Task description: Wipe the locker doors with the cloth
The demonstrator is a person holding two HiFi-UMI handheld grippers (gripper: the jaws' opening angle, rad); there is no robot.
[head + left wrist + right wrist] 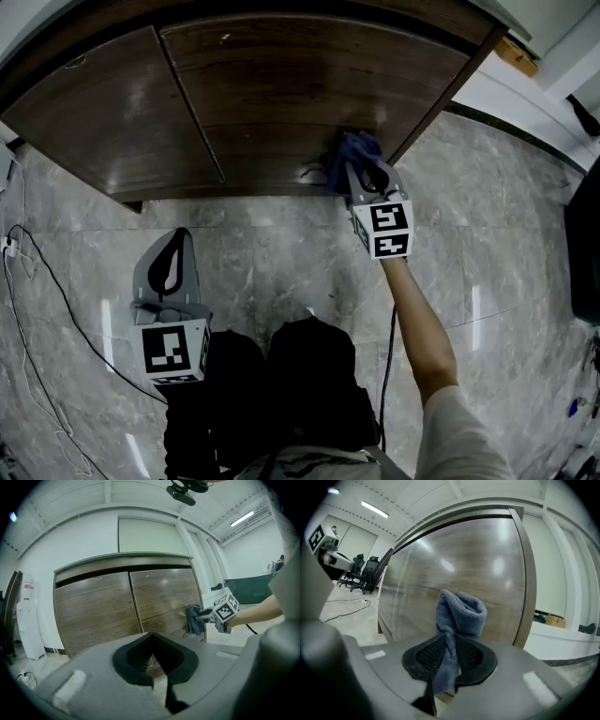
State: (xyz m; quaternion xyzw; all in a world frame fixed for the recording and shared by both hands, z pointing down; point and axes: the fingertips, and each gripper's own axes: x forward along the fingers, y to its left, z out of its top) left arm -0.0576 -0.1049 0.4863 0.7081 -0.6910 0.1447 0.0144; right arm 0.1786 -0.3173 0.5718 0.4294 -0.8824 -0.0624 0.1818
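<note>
The locker point(281, 103) fills the far side of my head view, two dark wood-grain doors side by side, standing on a grey marbled floor point(272, 262). My right forearm point(422, 328) reaches out to the right door point(459, 559).

The right gripper point(361, 171) has its jaws clamped on the cloth point(459, 613), a blue towel bunched into a thick fold that sticks out past the fingertips. From the head view the cloth point(352, 150) sits against the right door, low down and close to its right edge; the left gripper view shows the same spot, the cloth point(194, 619) flat against the wood.

The left gripper point(176, 246) hangs well apart from it, nearer to me and to the left, over bare floor and short of the doors. Its jaws are closed together at the tips with nothing between them.

A thin cable point(47, 291) trails across the floor at the far left.
</note>
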